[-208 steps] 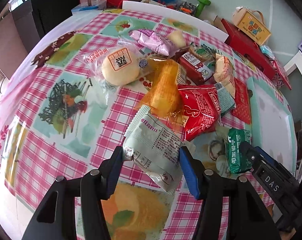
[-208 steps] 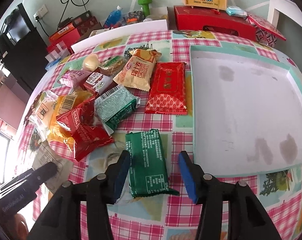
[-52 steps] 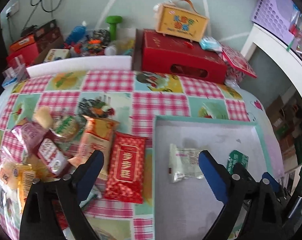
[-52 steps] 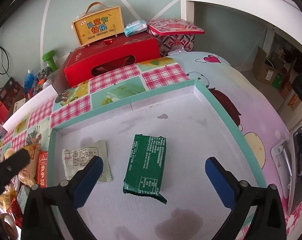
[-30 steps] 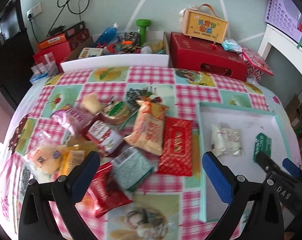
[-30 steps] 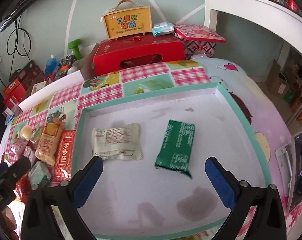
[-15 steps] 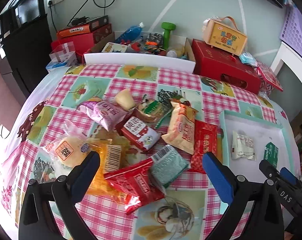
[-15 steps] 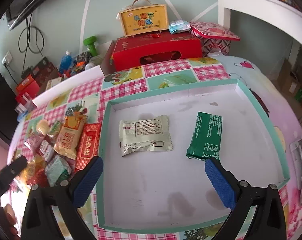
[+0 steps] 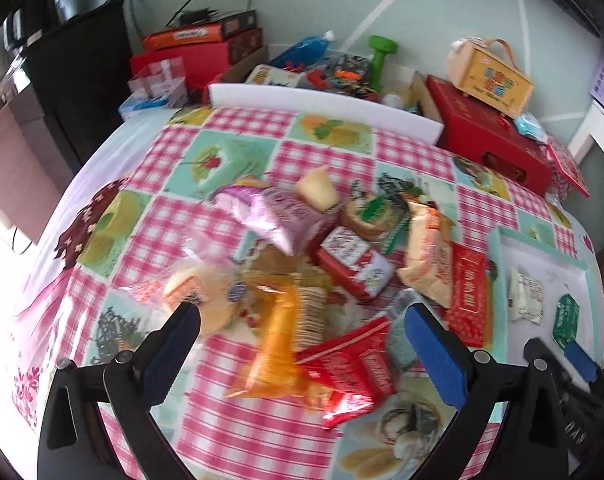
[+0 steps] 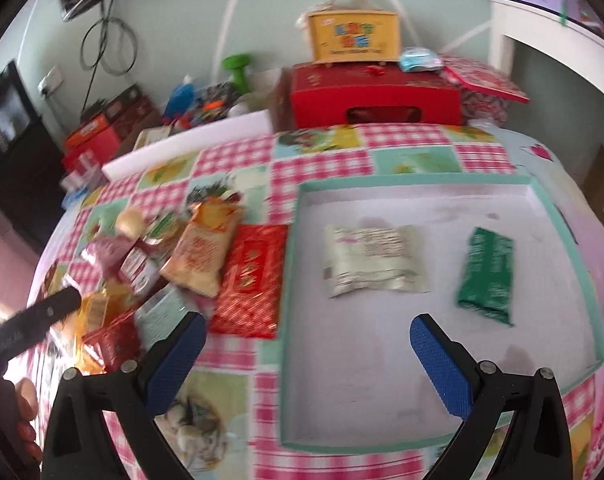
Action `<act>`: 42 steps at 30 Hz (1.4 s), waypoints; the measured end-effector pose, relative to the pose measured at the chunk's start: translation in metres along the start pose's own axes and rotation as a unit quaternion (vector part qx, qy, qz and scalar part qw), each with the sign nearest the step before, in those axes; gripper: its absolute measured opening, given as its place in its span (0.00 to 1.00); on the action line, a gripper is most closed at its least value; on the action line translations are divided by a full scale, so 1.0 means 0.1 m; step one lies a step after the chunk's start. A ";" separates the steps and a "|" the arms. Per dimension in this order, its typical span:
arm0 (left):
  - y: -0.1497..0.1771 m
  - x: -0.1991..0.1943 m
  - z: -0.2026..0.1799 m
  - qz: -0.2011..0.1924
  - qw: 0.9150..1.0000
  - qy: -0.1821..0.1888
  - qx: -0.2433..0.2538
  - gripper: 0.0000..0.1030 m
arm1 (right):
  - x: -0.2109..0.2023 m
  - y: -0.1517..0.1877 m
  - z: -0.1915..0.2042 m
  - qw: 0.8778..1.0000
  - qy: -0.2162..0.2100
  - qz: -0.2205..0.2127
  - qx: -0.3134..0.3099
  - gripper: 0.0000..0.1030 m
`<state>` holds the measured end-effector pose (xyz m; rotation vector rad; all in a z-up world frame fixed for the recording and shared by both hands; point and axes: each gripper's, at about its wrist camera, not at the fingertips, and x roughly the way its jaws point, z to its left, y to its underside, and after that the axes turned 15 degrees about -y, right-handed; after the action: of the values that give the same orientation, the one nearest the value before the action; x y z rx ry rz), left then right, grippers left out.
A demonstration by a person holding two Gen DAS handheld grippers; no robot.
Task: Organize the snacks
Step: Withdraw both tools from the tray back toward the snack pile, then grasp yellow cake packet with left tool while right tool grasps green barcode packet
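Snacks lie in a loose heap (image 9: 313,280) on the checked surface (image 9: 238,176), just left of a shallow teal-rimmed tray (image 10: 561,232). Two packets are already inside the tray, well apart from each other: a pale printed packet (image 10: 371,258) toward its left side and a green packet (image 10: 487,274) toward its right, both lying flat. In the heap, a long red packet (image 10: 252,280) lies just beside the tray's left wall, with an orange-and-cream bag (image 10: 202,254) overlapping its left edge. Nearer the left tongs (image 9: 302,328) sit a clear-wrapped round bun (image 9: 206,296), a yellow-orange crinkled bag (image 9: 282,344) and a glossy red bag (image 9: 349,364) — the last two lie between the spread blue pads, though nothing is gripped. A purple packet (image 9: 278,216) and a small red-and-white carton (image 9: 351,260) lie farther back. The left view is blurred, so the smaller wrappers are hard to tell apart. The right tongs (image 10: 302,344) are likewise wide open and empty, hovering over the tray's near left corner (one pad over the surface, the other over the tray floor). Behind the surface stand a red box (image 10: 375,94) and a yellow carry-case (image 10: 353,38) on top of it.
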<state>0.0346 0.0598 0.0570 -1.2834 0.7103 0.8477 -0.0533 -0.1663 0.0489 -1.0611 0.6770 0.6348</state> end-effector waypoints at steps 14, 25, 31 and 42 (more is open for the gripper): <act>0.02 0.46 0.32 0.090 0.994 0.037 -0.050 0.99 | 0.54 0.14 0.69 0.991 -0.022 0.068 -0.110 0.93; -0.01 0.55 0.21 0.100 0.993 0.057 -0.034 0.90 | 0.90 0.13 0.98 0.976 -0.045 0.103 -0.187 0.89; 0.02 0.68 0.10 0.119 0.990 0.072 -0.023 0.70 | 1.10 0.17 0.95 0.974 -0.052 0.128 -0.180 0.79; 0.03 0.77 0.05 0.122 0.990 0.067 -0.024 0.38 | 1.03 0.16 0.86 0.983 -0.063 0.101 -0.141 0.61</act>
<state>0.0717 0.0760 -0.0086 -1.3232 0.9726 0.9873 0.0163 -0.0665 -0.0100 -1.2093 0.5996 0.9887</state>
